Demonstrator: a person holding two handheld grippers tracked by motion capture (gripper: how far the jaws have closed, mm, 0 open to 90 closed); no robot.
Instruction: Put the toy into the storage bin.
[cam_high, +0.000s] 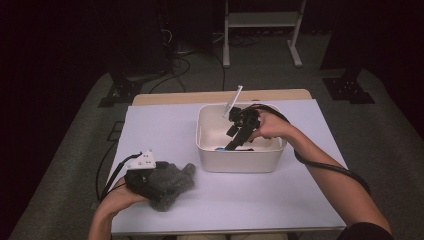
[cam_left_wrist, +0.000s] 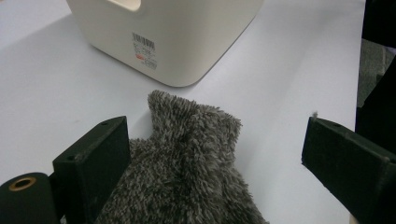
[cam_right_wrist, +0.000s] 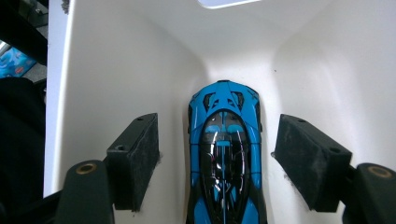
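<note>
A blue and black toy car (cam_right_wrist: 224, 121) lies on the floor of a cream plastic bin (cam_high: 240, 161), nose toward the far wall. My right gripper (cam_right_wrist: 222, 158) hangs inside the bin (cam_right_wrist: 116, 70), open, one pad on each side of the car with a gap on both sides. From above, the right gripper (cam_high: 233, 145) reaches down into the bin beside a bit of the blue car (cam_high: 220, 148). A grey fuzzy cloth item (cam_high: 175, 182) lies at the table's front left. My left gripper (cam_left_wrist: 217, 140) stands wide open around the fuzzy item (cam_left_wrist: 187, 182), which lies against the left pad.
The bin (cam_left_wrist: 187, 42) stands mid-table on a white sheet (cam_high: 160, 130), a short way beyond the fuzzy item. A black cable (cam_high: 330, 167) trails from the right gripper along the forearm. A white stand (cam_high: 260, 20) and floor cables lie beyond the table.
</note>
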